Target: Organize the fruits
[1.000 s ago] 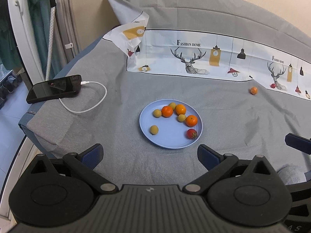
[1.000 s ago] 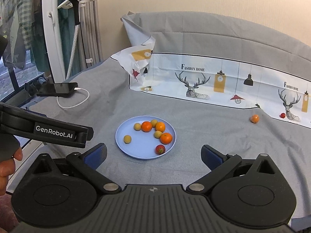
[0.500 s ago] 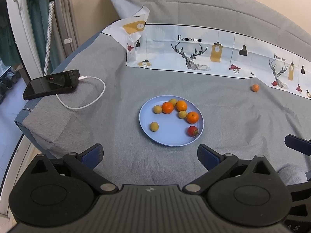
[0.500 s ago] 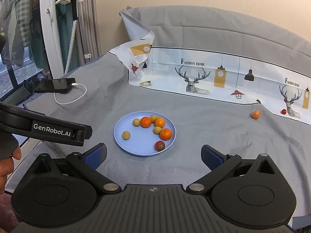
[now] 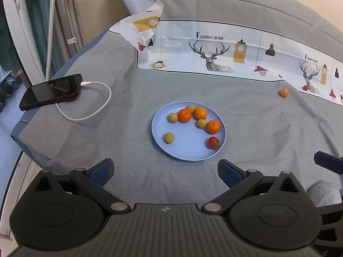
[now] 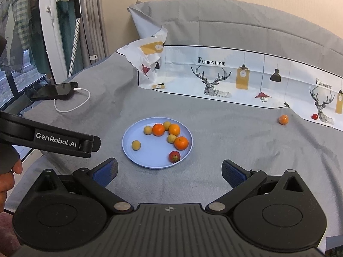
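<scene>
A light blue plate (image 5: 184, 152) (image 6: 148, 158) lies on the grey cloth and holds three oranges, several small yellow-brown fruits and a red tomato (image 5: 213, 142) (image 6: 174, 156). A loose orange (image 5: 284, 92) (image 6: 283, 119) lies far right on the cloth, with a small red fruit (image 5: 305, 88) (image 6: 314, 116) beyond it on the printed sheet. My left gripper (image 5: 165, 169) is open and empty, just short of the plate. My right gripper (image 6: 169, 171) is open and empty, also near the plate's front edge.
A black phone (image 5: 51, 91) (image 6: 53, 90) with a white charging cable (image 5: 94, 107) lies at the left edge of the cloth. A printed deer sheet (image 5: 214, 51) stands along the back. The left gripper's body (image 6: 55, 141) shows at left in the right wrist view.
Both grippers have moved slightly; the plate sits a little higher in both views. Both stay open. No fruit has moved.
</scene>
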Demonstrator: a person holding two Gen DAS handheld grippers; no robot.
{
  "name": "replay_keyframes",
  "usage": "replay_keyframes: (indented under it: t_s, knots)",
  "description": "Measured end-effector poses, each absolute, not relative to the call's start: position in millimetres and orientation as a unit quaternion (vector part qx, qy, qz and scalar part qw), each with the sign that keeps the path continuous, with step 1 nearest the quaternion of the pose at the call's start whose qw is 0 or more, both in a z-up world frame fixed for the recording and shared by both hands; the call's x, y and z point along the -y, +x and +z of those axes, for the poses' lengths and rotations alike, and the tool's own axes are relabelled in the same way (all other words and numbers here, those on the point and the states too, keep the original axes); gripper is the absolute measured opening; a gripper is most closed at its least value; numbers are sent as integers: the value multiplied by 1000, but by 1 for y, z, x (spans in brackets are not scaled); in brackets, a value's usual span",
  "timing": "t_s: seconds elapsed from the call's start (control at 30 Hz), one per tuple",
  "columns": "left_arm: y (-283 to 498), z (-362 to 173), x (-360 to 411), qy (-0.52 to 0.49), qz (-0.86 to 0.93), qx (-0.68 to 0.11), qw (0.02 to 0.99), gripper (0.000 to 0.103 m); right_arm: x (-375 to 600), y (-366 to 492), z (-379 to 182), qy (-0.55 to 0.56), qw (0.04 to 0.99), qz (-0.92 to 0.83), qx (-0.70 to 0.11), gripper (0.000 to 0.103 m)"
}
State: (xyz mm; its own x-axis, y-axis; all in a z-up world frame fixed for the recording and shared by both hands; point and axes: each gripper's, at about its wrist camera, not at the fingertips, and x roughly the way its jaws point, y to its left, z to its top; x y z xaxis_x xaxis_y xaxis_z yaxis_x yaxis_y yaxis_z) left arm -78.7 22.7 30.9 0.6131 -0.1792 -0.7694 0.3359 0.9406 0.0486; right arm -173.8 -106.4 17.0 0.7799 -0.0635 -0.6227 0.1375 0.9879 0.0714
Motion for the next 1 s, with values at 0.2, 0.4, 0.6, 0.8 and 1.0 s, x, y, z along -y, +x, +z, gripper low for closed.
replay_keyframes:
  t_s: [0.2,0.4,0.6,0.8,1.0]
  knots:
    - [-70,30,-11,99,-148,-420,890,103,115,-169,12,64,940,-59,-331,102]
    - [-60,29,15,116,-160,-424,884,103,137,-168,6,89,936,-81,-332,102]
    - [-44,26,57,128,-179,-435,873,103,175,-170,-6,122,927,-116,-334,102]
    - [-12,30,137,147,-223,-437,859,103,256,-173,-9,125,924,-187,-311,102]
    - [37,22,273,162,-285,-411,851,103,411,-152,-8,140,911,-287,-262,102]
